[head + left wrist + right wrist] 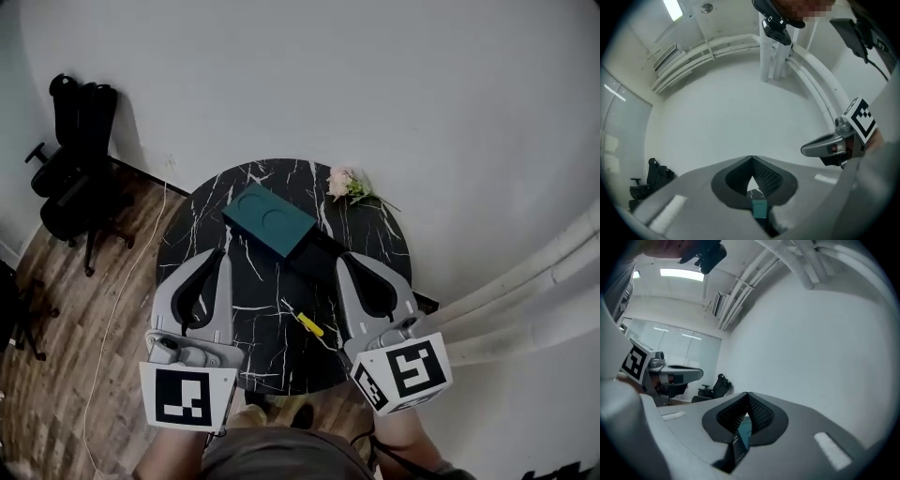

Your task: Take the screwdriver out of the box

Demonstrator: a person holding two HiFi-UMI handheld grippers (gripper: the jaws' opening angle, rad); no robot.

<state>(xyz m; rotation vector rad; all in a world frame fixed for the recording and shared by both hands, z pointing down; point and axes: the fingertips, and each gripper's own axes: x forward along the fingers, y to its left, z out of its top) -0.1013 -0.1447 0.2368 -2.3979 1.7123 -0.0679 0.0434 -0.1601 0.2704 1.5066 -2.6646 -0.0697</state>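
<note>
Left tongs [222,253], right tongs [342,257] closed, round marble table [272,330], teal box [267,217]

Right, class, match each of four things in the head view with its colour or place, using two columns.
Things:
1 screwdriver
2 box
3 flowers
4 chair

Colour or place:
a teal
b on the wood floor
c yellow
d at the far rim of the table

Pairs: 1c, 2a, 3d, 4b

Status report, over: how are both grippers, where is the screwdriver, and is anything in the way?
Left gripper shut, empty. Right gripper shut, empty. Screwdriver out of box, lying on table. Nothing blocks it.
</note>
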